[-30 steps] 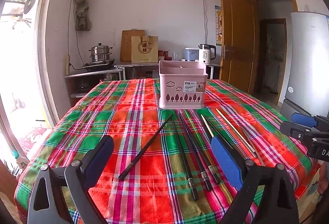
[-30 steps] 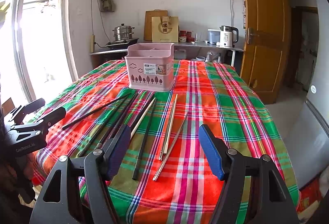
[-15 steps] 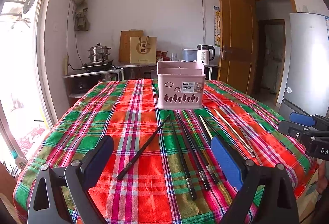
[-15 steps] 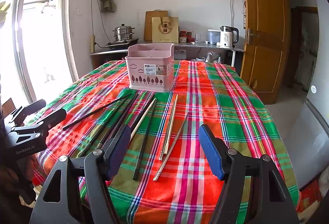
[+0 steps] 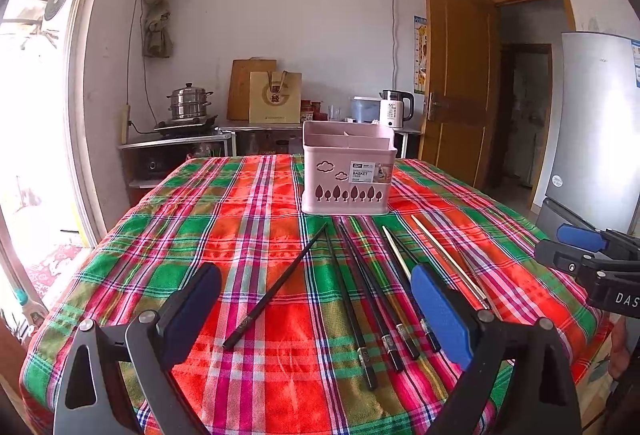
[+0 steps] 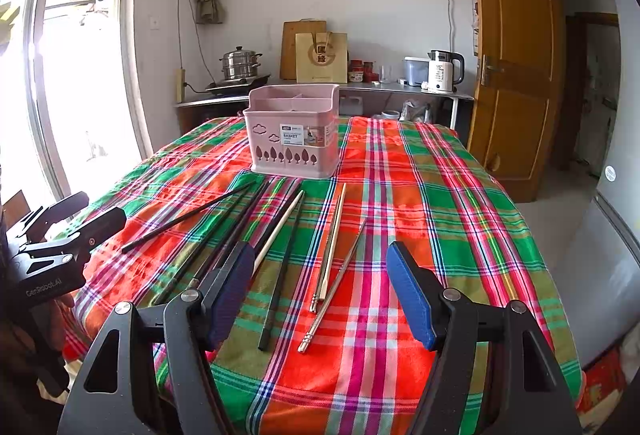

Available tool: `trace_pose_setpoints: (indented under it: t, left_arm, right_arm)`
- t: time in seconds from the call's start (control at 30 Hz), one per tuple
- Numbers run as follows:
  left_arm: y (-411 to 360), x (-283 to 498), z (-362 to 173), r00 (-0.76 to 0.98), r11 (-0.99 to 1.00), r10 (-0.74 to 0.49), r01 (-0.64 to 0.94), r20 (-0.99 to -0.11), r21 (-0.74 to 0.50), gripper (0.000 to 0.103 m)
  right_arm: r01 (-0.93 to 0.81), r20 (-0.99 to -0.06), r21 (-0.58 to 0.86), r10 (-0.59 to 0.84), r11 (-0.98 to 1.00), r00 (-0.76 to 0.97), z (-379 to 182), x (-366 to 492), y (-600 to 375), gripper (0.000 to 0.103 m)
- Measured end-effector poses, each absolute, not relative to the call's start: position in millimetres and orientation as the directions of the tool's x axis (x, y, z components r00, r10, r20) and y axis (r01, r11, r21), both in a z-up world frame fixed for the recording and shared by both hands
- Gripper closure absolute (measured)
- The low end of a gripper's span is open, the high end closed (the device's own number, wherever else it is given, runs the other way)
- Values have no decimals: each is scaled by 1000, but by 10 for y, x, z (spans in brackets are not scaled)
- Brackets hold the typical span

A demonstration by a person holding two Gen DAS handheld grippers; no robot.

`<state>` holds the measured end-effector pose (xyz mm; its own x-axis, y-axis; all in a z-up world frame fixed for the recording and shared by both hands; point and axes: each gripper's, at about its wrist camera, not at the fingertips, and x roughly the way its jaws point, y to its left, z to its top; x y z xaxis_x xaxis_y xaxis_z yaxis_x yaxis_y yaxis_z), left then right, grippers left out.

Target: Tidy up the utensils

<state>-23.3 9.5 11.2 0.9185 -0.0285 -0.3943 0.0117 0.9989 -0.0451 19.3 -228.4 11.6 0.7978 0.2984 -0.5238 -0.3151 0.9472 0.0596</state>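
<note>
Nearest me, the left gripper and right gripper both hang empty, jaws wide apart, barely shifted from a second ago, so nothing's picked up yet. Mid-frame, the chopsticks lie where they were, fanned across the plaid tablecloth. Beyond them, upper centre, the pink utensil basket stands empty. Sorting hasn't started.
</note>
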Motion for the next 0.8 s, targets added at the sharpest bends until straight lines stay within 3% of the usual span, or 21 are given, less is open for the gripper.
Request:
trace_pose_setpoints:
  t: [0.63,0.8]
  left_arm:
    - [153,76,27,890,999,-35,26,-455,-27,10]
    - [266,384,4,852,999,-50,34,-522,-41,22]
  right_arm:
    - [-318,-546,72,304,945,781,21,372,-2234,34]
    - [-321,-564,69,302,945,768,-28,519,-2209,34]
